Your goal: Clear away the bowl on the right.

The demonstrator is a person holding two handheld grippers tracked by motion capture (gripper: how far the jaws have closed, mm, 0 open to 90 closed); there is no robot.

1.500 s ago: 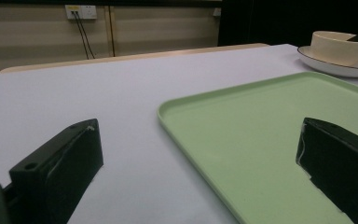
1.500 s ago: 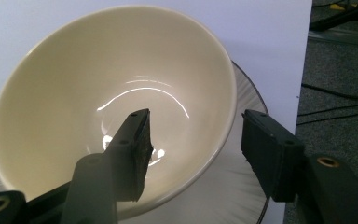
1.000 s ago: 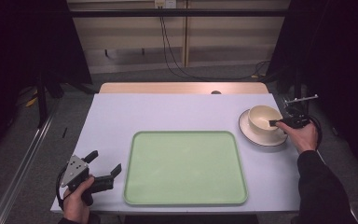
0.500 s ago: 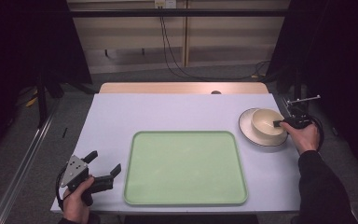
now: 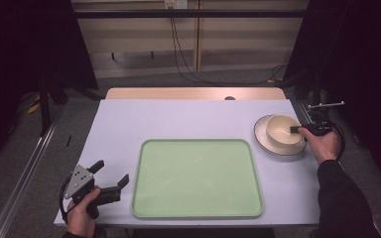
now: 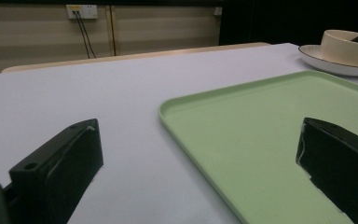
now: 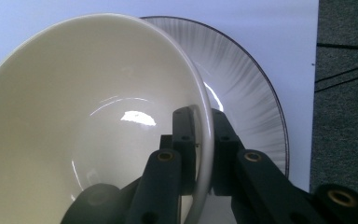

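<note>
A: Our right tongs (image 7: 200, 154) pinch the bowl (image 7: 88, 121) rim, one jaw inside; the bowl sits on its plate (image 7: 247, 88).
B: Lift straight, keep it level. Left tongs (image 6: 196, 177) gape, idle, beside the tray (image 6: 261, 130).

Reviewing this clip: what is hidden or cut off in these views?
- Bowl underside, right gripper view: its own wall hides whether it rests on the plate.
- Plate's near part, high view: bowl covers it.
- Right gripper, high view: too small to see the jaws' grip on the rim.
- Tray, left gripper view: the picture's edge and a jaw cut it off.
</note>
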